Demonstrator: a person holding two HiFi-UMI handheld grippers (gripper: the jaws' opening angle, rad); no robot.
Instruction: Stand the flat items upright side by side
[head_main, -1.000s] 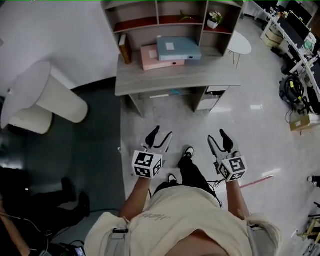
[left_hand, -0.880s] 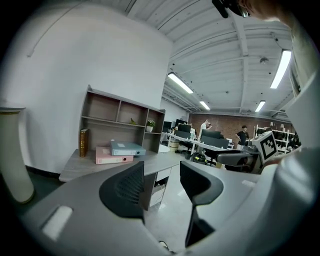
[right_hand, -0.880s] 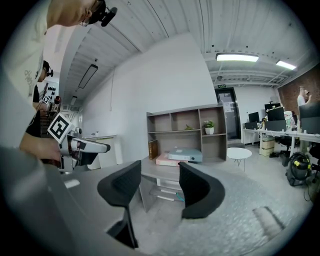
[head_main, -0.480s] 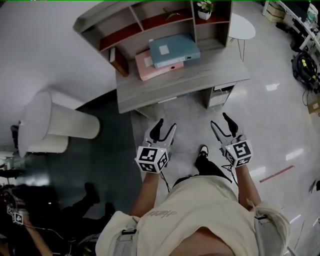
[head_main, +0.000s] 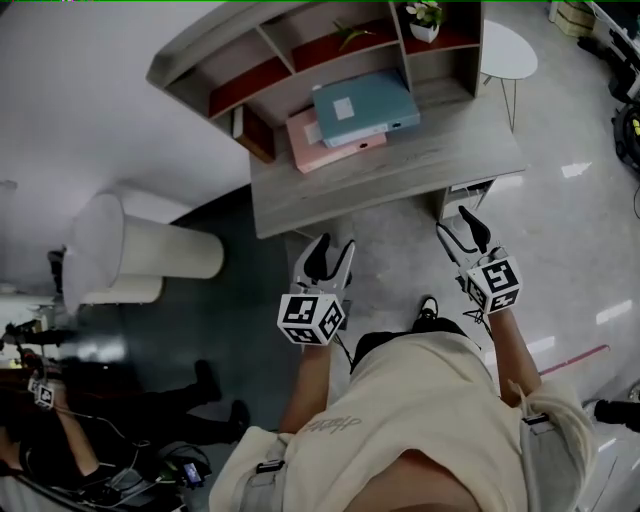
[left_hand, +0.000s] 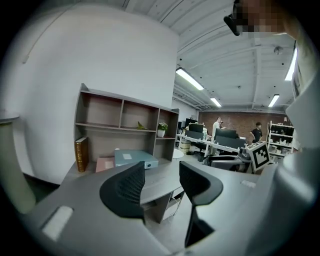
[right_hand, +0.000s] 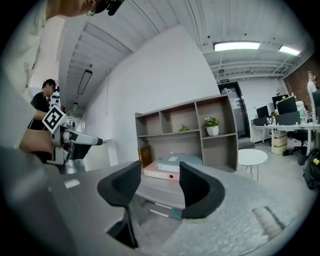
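**Item: two flat box files, for standing upright.**

- **Location:** Both lie on the desk (head_main: 420, 170), at its back under the shelf unit (head_main: 300, 55). The blue box file (head_main: 365, 106) rests on top of the pink box file (head_main: 310, 135) and covers most of it. The pink edge shows along the front and on the left.
- **Neighbours on the desk:** A brown book (head_main: 258, 135) stands upright at the desk's left end, close to the pink file. A potted plant (head_main: 425, 20) sits on a shelf above the desk's right end.
- **Tools:** The left gripper (head_main: 330, 258) and right gripper (head_main: 458, 230) are held short of the desk's front edge. Each has its jaws apart with nothing between them.
- **Handling (judged):** The files look like rigid board with smooth covers, so they are probably slick against each other. They are bulky rather than fragile, and their weight depends on contents I cannot see. The blue one should come off first, pinched on its front spine edge or an overhanging corner, then tipped up. A single-jaw hold on so broad a file may let it swing, so the second gripper could steady the far edge.
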